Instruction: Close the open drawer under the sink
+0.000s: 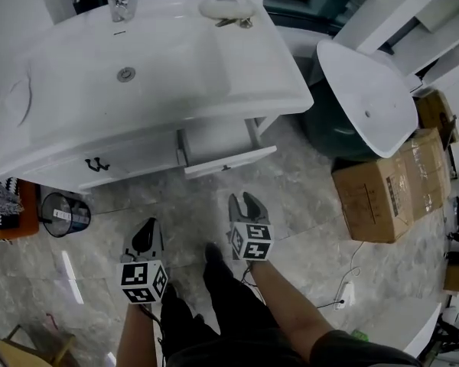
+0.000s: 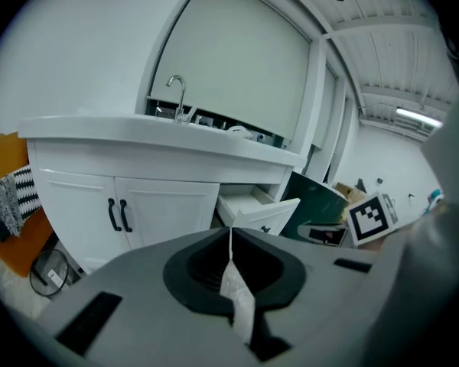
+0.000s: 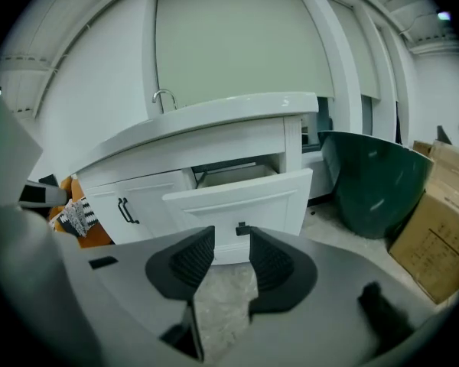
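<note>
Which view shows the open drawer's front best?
Right gripper view: the drawer faces the camera nearly head-on, handle visible. Head view shows it from above, pulled out; left gripper view shows it obliquely.

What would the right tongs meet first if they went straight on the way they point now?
Probably the front of the open drawer, about at its small dark handle, which lines up between the open right tongs. Only floor shows before it, though depth is unclear.
</note>
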The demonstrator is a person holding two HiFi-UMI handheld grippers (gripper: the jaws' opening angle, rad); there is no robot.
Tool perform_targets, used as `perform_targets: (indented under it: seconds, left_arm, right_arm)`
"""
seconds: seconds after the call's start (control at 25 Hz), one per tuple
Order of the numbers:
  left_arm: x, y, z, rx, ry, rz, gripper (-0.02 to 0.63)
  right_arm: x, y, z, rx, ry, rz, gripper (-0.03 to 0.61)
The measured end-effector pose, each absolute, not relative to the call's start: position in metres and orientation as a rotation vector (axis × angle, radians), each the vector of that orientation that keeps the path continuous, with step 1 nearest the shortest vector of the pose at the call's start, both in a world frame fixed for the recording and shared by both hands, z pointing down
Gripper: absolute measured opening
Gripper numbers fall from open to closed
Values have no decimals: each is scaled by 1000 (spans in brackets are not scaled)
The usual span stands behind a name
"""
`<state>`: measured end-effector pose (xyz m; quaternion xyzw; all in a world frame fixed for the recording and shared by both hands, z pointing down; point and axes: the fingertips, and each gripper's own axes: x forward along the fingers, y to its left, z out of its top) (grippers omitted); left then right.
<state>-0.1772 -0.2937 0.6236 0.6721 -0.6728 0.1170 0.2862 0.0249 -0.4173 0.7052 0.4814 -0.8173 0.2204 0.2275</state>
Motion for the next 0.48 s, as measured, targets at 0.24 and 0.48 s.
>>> perform_targets:
  seconds: [0.24, 0.48]
  left_arm:
    - [-188, -312, 668, 1729, -1828, 324, 20]
    - [-190, -324, 695, 1684, -1832, 301, 20]
  right_arm:
    - [4, -451, 758, 1288, -2246, 634, 141]
    - [-3, -480, 792, 1260, -2227, 598, 149]
